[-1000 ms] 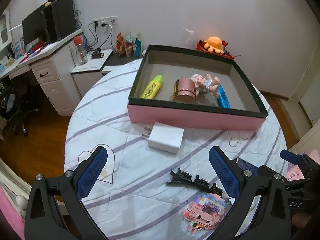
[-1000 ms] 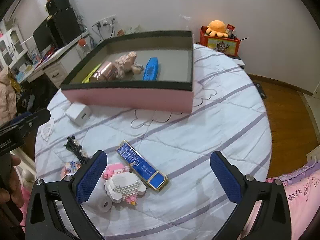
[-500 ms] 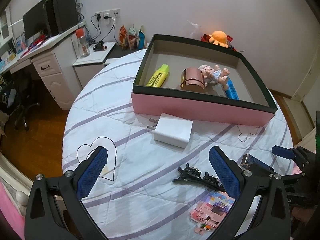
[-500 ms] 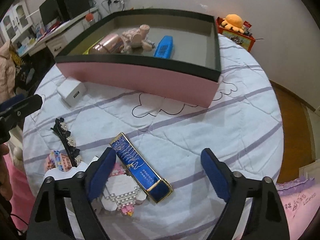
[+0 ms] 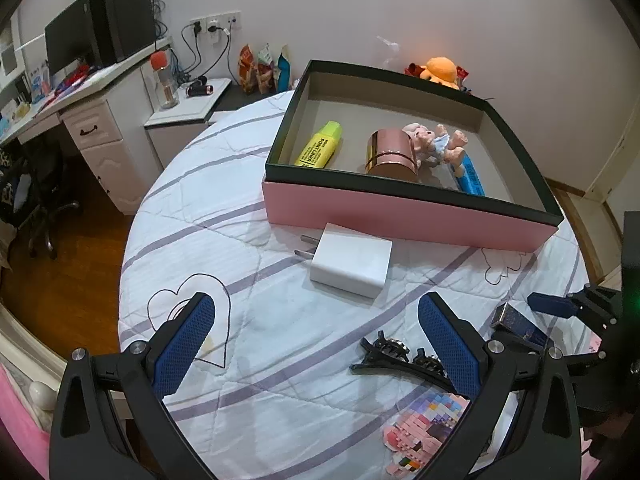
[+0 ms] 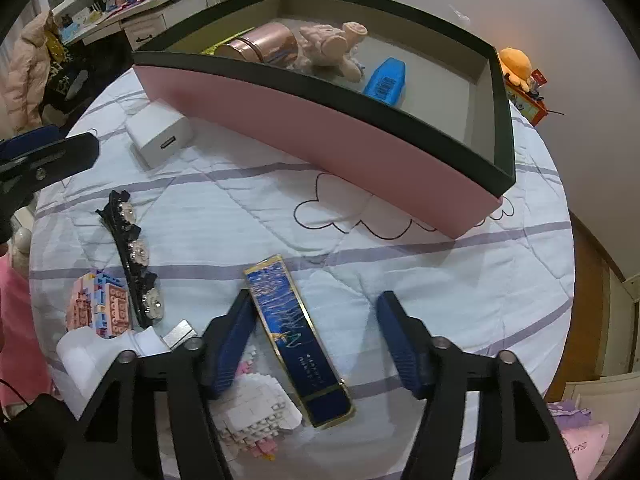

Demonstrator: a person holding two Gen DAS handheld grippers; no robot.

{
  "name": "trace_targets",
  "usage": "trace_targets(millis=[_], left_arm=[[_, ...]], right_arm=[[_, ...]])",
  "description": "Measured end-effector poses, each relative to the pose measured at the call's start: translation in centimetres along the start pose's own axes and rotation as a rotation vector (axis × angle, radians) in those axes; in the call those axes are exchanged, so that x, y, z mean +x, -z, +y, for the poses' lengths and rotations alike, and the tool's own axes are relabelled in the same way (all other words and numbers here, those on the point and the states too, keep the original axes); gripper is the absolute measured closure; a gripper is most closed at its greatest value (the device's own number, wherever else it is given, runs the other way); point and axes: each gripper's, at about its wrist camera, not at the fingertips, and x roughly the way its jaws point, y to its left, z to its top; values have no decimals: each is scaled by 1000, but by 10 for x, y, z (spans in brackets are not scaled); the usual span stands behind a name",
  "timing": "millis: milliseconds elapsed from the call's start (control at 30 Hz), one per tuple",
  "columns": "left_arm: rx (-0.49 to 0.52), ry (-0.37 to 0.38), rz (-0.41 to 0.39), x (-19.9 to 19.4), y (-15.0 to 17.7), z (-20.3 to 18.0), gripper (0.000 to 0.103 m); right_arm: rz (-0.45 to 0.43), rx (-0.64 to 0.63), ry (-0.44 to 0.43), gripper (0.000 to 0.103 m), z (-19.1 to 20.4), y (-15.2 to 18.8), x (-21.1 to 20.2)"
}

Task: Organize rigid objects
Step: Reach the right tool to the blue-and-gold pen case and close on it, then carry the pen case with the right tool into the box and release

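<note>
A pink box with a dark rim stands on the round quilted table and holds a yellow highlighter, a copper tin, a small doll and a blue item. A white charger lies in front of it. My left gripper is open, just short of the charger. My right gripper is open and straddles a long blue gold-edged box, its left finger touching it. A black hair clip lies nearby.
A pink block figure and a white block figure lie near the table's front edge. A white bottle lies at the right view's lower left. A desk and an office chair stand beyond the table on the left.
My right gripper has dropped toward the blue box and narrowed around it. My left gripper has moved forward, closer to the charger.
</note>
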Motion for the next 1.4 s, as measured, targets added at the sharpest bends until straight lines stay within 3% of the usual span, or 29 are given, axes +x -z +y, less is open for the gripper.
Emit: trace_targets(millis=[33, 100, 167, 733, 1100, 1400], left_arm=[[3, 2, 1, 1, 0, -1, 0], [10, 6, 1, 1, 0, -4, 0], [22, 10, -1, 0, 0, -8, 0], [42, 25, -39, -9, -13, -20, 0], [30, 8, -120, -9, -59, -19, 0], [14, -7, -120, 23, -93, -13, 0]], right_arm=[[-6, 2, -1, 50, 0, 2, -2], [-17, 10, -1, 68, 2, 4, -5], [-28, 21, 2, 81, 5, 5, -7], [-176, 142, -86, 82, -9, 4, -44], [-358, 228, -72, 82, -47, -62, -71], [-283, 301, -8, 82, -81, -95, -13]])
